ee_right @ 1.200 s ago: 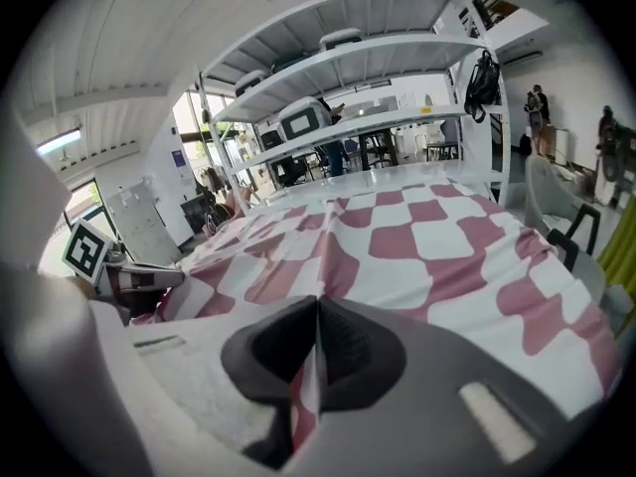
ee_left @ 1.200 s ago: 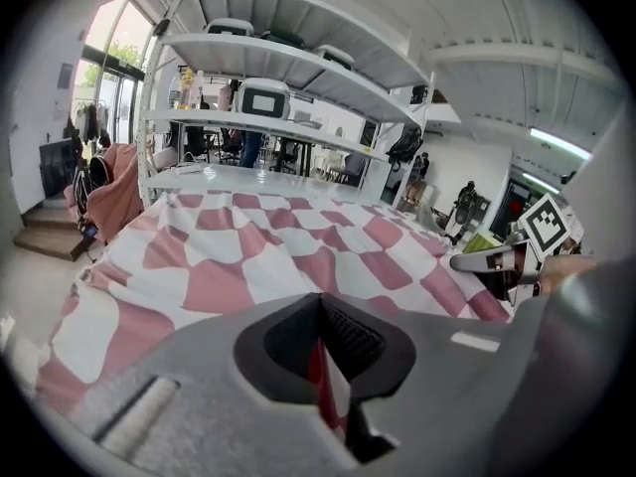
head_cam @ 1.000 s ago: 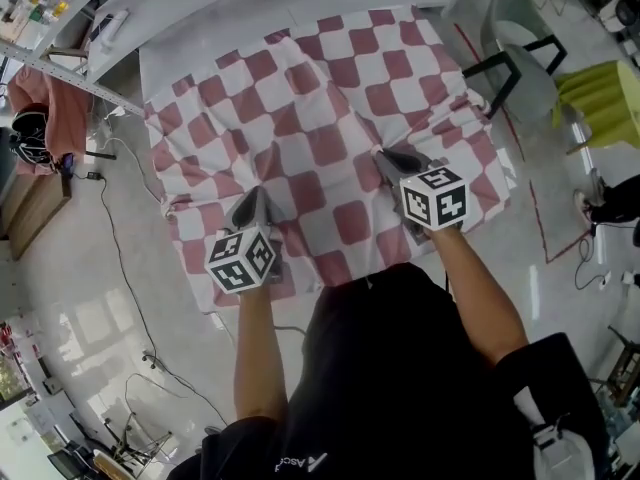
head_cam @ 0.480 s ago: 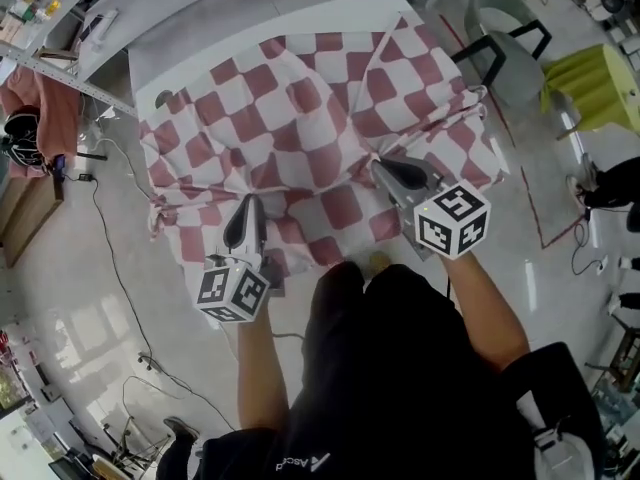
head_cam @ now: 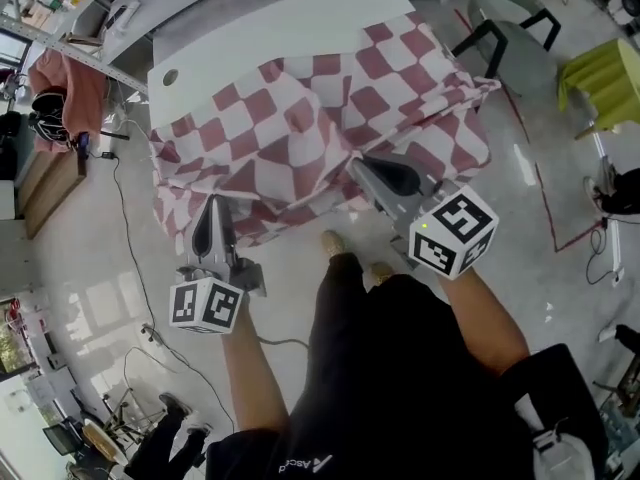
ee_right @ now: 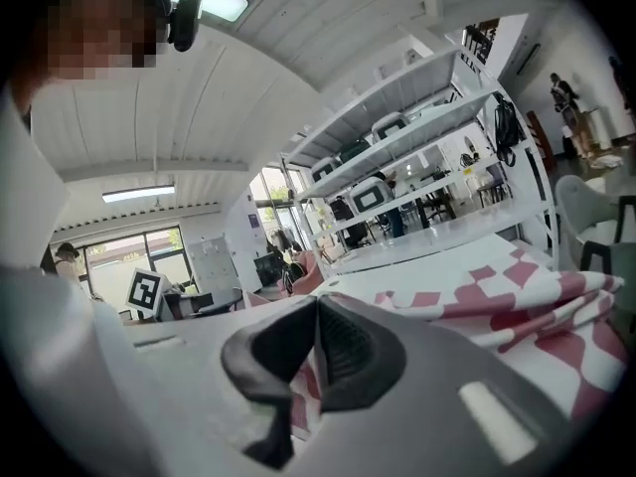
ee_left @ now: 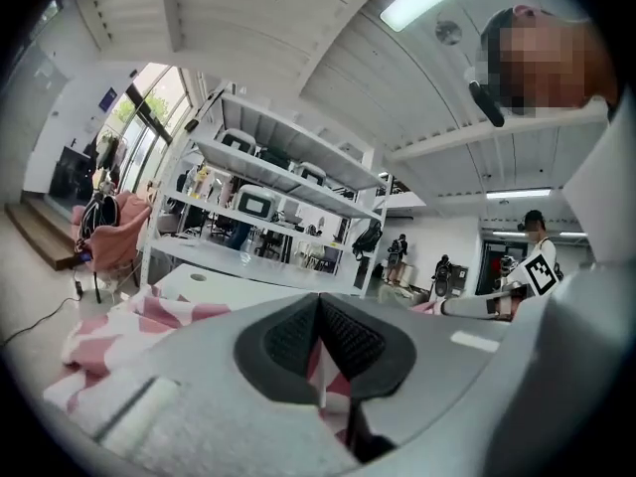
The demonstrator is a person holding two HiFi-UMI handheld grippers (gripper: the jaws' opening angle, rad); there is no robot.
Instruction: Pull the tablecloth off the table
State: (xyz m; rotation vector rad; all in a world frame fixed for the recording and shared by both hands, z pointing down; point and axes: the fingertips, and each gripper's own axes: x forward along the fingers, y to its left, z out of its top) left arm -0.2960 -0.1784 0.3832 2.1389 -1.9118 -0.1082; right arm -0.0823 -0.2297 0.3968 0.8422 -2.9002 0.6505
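Observation:
The red-and-white checked tablecloth [head_cam: 300, 118] lies bunched over the near part of the white table [head_cam: 280, 38], and its front hem hangs off the near edge. My left gripper [head_cam: 213, 218] is shut on the cloth's near left hem. A fold of cloth [ee_left: 109, 326] runs from the closed left gripper [ee_left: 318, 356] back to the table [ee_left: 219, 281]. My right gripper [head_cam: 366, 168] is shut on the near right hem. In the right gripper view the pinched cloth [ee_right: 497, 286] stretches away from the gripper [ee_right: 316, 356] in taut folds.
A grey chair [head_cam: 505, 28] stands at the table's right end, with a yellow-green object [head_cam: 600, 88] beyond it. Metal shelving [head_cam: 70, 28] and a pink cloth [head_cam: 65, 98] are at the far left. Cables [head_cam: 115, 198] run over the floor. My shoes [head_cam: 335, 240] stand close to the table.
Both grippers have drawn back toward me with the cloth in them. The cloth has slid off the far part of the table, bunched up, and more bare tabletop shows.

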